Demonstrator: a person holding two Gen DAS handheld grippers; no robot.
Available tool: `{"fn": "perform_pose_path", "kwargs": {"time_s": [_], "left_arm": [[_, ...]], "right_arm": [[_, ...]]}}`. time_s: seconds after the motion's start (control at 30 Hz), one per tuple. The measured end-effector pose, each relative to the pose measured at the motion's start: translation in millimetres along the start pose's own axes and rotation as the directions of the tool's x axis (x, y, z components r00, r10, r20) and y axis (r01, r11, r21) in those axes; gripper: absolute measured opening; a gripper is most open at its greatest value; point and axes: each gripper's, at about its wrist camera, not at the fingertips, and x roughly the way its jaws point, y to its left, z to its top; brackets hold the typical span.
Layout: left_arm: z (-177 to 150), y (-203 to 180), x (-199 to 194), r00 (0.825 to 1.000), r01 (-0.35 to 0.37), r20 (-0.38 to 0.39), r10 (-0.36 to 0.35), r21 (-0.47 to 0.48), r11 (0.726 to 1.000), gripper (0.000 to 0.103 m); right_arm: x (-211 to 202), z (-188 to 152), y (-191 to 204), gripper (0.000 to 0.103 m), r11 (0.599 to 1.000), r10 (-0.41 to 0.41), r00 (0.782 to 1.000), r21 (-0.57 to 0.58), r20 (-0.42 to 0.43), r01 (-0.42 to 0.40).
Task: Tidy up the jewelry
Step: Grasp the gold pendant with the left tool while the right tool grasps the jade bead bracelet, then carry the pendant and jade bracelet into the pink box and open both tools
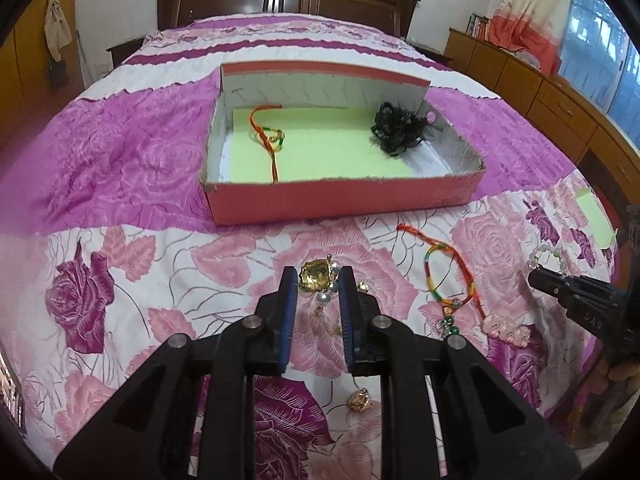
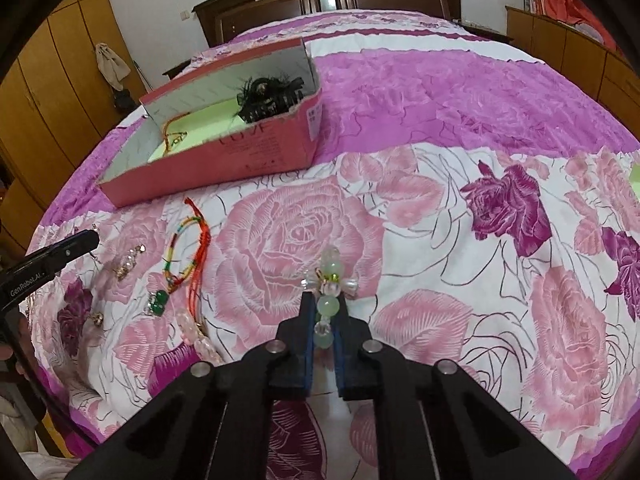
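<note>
A pink cardboard box (image 1: 340, 200) with a green liner lies open on the bed; it also shows in the right wrist view (image 2: 256, 152). Inside are a red cord bracelet (image 1: 266, 132) and a black hair piece (image 1: 398, 128). My left gripper (image 1: 318, 280) is closed around a gold and pearl earring (image 1: 316, 276) just above the bedspread. My right gripper (image 2: 325, 304) is shut on a green and clear bead bracelet (image 2: 330, 280). A multicoloured cord bracelet (image 1: 448, 272) and a pink bead piece (image 1: 506, 330) lie between them.
A loose gold earring (image 1: 360, 400) lies under the left gripper. Pearl earrings (image 2: 128, 264) and a green stone pendant (image 2: 158, 300) lie on the bedspread at left. A green paper (image 1: 596, 220) lies at the right. Headboard behind, cabinets at both sides.
</note>
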Motion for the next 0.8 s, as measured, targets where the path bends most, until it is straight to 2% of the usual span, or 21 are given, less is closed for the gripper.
{"fn": "perform_pose_path", "kwargs": {"time_s": [0.37, 0.8], "left_arm": [[14.2, 5.0, -20.2, 0.998, -0.002, 0.066, 0.003, -0.009, 1.0, 0.012], [41.0, 11.6, -30.4, 0.989, -0.035, 0.146, 0.036, -0.006, 0.999, 0.012]], "right_arm": [[-27.3, 20.8, 12.3, 0.009, 0.999, 0.05, 0.994, -0.021, 0.093, -0.048], [-39.2, 56.1, 34.7, 0.009, 0.994, 0.088, 0.979, -0.084, 0.183, -0.074]]}}
